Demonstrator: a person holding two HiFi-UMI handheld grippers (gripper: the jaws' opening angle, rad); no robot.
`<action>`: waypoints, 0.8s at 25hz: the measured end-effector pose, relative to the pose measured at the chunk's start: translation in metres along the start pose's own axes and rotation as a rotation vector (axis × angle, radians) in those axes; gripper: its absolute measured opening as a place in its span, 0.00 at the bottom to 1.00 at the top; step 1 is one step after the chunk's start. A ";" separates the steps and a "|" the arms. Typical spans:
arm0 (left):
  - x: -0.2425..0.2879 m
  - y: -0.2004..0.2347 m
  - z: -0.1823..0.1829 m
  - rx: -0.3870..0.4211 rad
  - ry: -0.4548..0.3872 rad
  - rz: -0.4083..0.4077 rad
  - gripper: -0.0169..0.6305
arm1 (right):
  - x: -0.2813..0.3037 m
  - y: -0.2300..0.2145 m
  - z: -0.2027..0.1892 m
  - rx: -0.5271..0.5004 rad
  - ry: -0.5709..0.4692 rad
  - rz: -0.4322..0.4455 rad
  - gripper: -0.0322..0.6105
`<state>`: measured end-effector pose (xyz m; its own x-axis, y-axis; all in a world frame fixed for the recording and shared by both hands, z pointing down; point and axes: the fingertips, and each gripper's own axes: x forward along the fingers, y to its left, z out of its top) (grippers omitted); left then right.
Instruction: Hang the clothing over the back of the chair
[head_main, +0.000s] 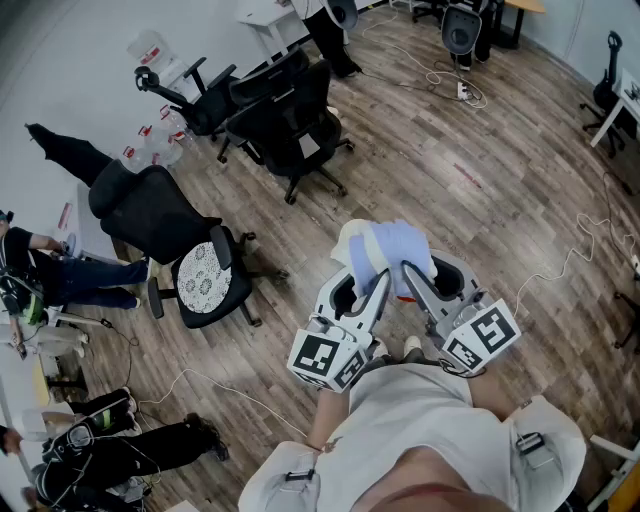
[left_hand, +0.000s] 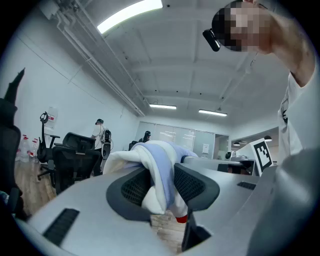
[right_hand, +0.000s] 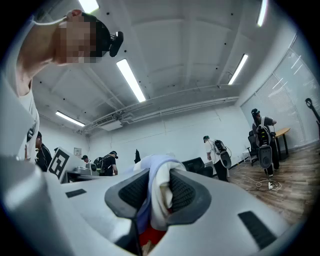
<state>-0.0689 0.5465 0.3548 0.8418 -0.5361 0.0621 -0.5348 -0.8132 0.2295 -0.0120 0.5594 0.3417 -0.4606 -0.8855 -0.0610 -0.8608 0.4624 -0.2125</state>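
The left gripper (head_main: 368, 288) and the right gripper (head_main: 414, 282) are held level and close together in front of the person's torso, their marker cubes nearest the body and their jaws angling inward so the tips nearly meet; between them hangs the white and pale blue garment (head_main: 385, 250), bunched into a soft bundle above the wooden floor (head_main: 480, 190). In the left gripper view the left gripper (left_hand: 160, 187) has its jaws partly closed, the dark mesh pads pressing on a fold of the garment (left_hand: 159, 167) that drapes over and down between them, a small red patch showing at its lower edge; in the right gripper view the right gripper (right_hand: 159, 192) has its jaws drawn narrower still, pinching a thinner fold of the garment (right_hand: 160, 185), red cloth again visible beneath. The black office chair with the patterned seat cushion (head_main: 150, 210) stands well apart from the bundle, off to the person's left; the garment touches no chair.
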 end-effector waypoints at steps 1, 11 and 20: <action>0.003 -0.001 0.000 0.001 0.002 0.000 0.27 | 0.000 -0.002 0.001 -0.003 0.000 0.001 0.22; 0.028 -0.026 -0.001 0.028 0.012 0.035 0.27 | -0.020 -0.028 0.009 -0.027 0.007 0.059 0.23; 0.033 -0.021 -0.001 0.046 0.020 0.083 0.27 | -0.014 -0.034 0.008 -0.019 0.016 0.110 0.24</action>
<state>-0.0299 0.5467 0.3530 0.7956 -0.5978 0.0982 -0.6051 -0.7760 0.1778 0.0258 0.5558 0.3420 -0.5556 -0.8287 -0.0677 -0.8088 0.5576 -0.1871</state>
